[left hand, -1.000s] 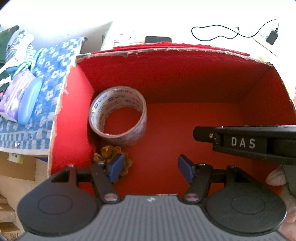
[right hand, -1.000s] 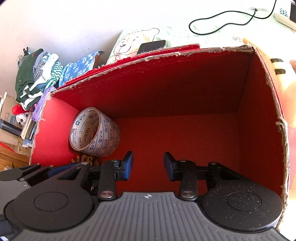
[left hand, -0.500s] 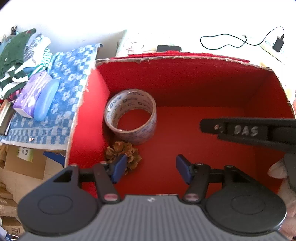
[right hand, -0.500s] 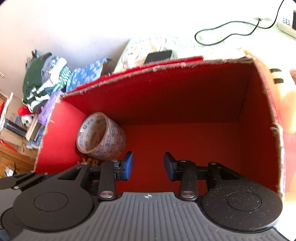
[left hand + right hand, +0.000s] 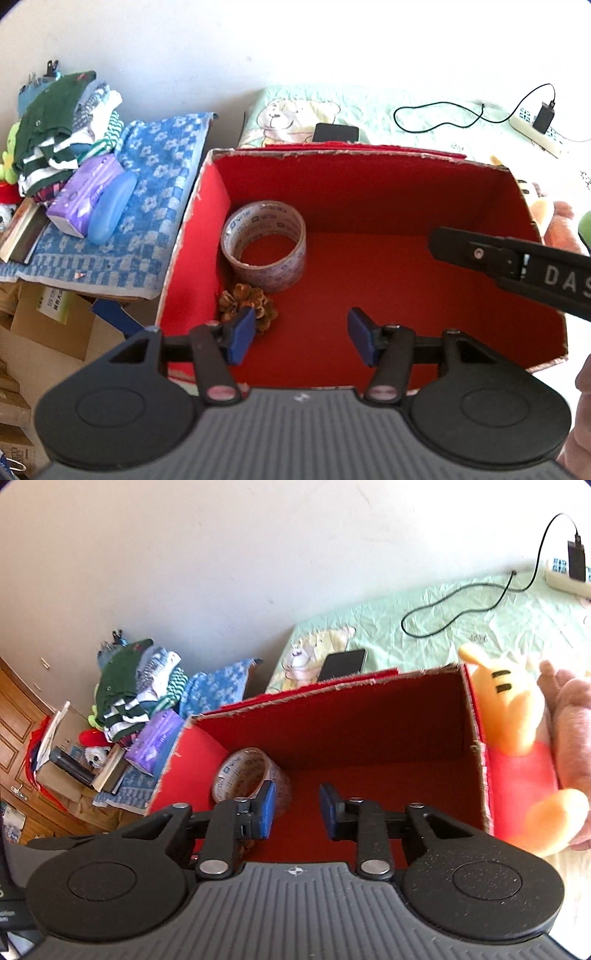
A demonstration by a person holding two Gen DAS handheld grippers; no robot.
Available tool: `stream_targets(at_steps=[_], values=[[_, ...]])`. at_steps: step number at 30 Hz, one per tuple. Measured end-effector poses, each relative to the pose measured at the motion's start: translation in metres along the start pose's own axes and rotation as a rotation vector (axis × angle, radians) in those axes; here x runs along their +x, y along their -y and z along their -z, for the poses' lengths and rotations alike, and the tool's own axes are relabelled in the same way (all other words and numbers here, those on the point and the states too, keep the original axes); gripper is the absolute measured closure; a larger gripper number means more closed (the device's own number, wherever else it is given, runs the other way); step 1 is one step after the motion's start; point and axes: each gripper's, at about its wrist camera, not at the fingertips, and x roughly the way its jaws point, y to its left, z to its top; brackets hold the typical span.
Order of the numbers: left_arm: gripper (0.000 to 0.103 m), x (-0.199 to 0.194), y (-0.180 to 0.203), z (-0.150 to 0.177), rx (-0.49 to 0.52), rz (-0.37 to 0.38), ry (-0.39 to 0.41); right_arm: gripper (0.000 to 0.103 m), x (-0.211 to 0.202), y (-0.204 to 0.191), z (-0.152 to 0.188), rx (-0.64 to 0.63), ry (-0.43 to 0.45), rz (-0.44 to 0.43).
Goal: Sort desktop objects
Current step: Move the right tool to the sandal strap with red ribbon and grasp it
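A: Where do the sorted things lie?

B: The roll of packing tape (image 5: 264, 243) lies on its side on the floor of the red cardboard box (image 5: 388, 192), tight in the far-left corner, ahead and left of the left gripper (image 5: 301, 341). The pine cone (image 5: 246, 306) sits just in front of it, partly hidden behind the left fingertip (image 5: 240, 338). Judged from this, both are parked against the wall to leave the rest of the floor free for more items.

A: And the fingers?

B: The left gripper's jaws are parted but closing, with only bare red floor between the pads; nothing is grasped. The right gripper (image 5: 297, 810) shows the same: jaws closing, a narrow gap, nothing between them, the tape showing beyond its left fingertip (image 5: 267, 808). In the left view its black body crosses above the box at the right.

A: Why do they point into the box empty?

B: Probably both have let go and are free for the next pick.

A: What lies outside?

B: Right of the right gripper, an orange plush toy (image 5: 517, 738) leans against the box's outer wall. Left of the left gripper, a blue glasses case (image 5: 110, 208) and a purple tissue pack (image 5: 83, 195) rest on a blue patterned towel (image 5: 155, 206).
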Motion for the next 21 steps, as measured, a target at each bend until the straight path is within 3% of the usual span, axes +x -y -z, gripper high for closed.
stream_targets(at_steps=[12, 15, 21], values=[[0.044, -0.047, -0.009, 0.034, -0.085, -0.002, 0.048, 0.073, -0.055, 0.002, 0.023, -0.012, 0.059, -0.106], [0.044, -0.056, -0.012, 0.048, -0.099, 0.015, 0.054, 0.073, -0.063, 0.002, 0.036, -0.028, 0.036, -0.130], [0.044, -0.068, -0.006, 0.090, -0.092, 0.137, 0.028, 0.073, -0.064, 0.012, 0.073, -0.063, -0.082, -0.188]])
